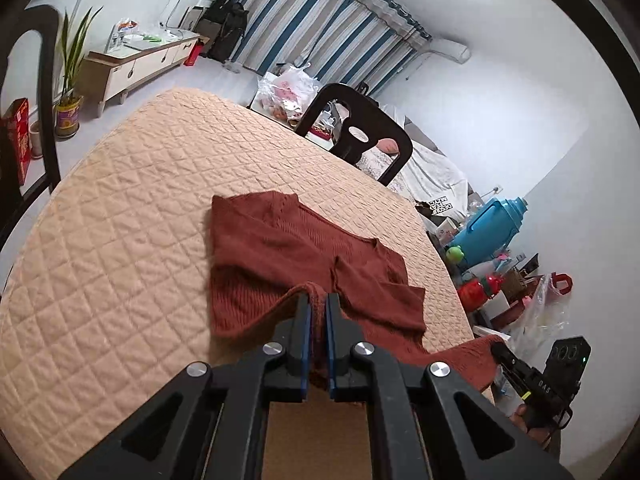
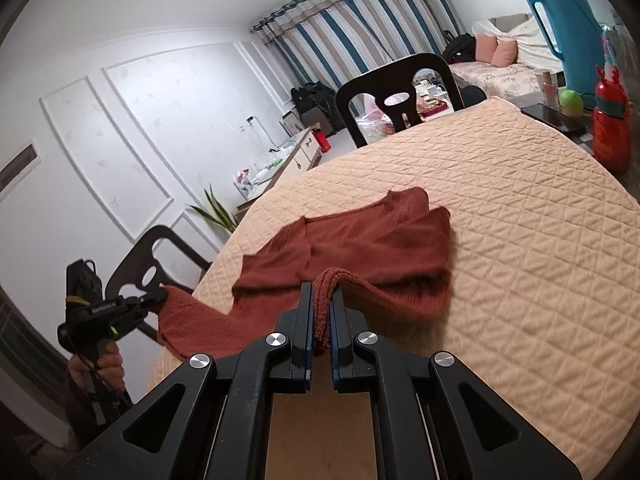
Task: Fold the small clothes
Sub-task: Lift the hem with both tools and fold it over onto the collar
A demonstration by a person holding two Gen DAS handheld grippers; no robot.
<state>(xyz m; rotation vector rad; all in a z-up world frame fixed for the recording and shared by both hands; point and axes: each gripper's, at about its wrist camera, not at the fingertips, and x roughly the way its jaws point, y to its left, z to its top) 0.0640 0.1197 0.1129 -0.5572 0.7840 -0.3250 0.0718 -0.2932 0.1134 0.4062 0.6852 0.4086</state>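
A rust-red knit sweater (image 1: 280, 252) lies partly folded on the peach quilted table cover (image 1: 120, 240). My left gripper (image 1: 318, 300) is shut on a bunched near edge of the sweater, lifted a little off the cover. In the right wrist view the same sweater (image 2: 380, 236) lies ahead, and my right gripper (image 2: 322, 292) is shut on another bunched part of its near edge. Each gripper shows in the other's view: the right one (image 1: 498, 350) at the table's right edge, the left one (image 2: 158, 294) at the left, both pinching the hem.
A black chair (image 1: 356, 128) stands at the table's far side, another (image 2: 160, 264) at the left. A blue thermos (image 1: 488, 224), a red bottle (image 2: 610, 128) and small clutter sit at the right end. A low cabinet (image 1: 136, 64) and a plant (image 1: 70, 80) stand by the wall.
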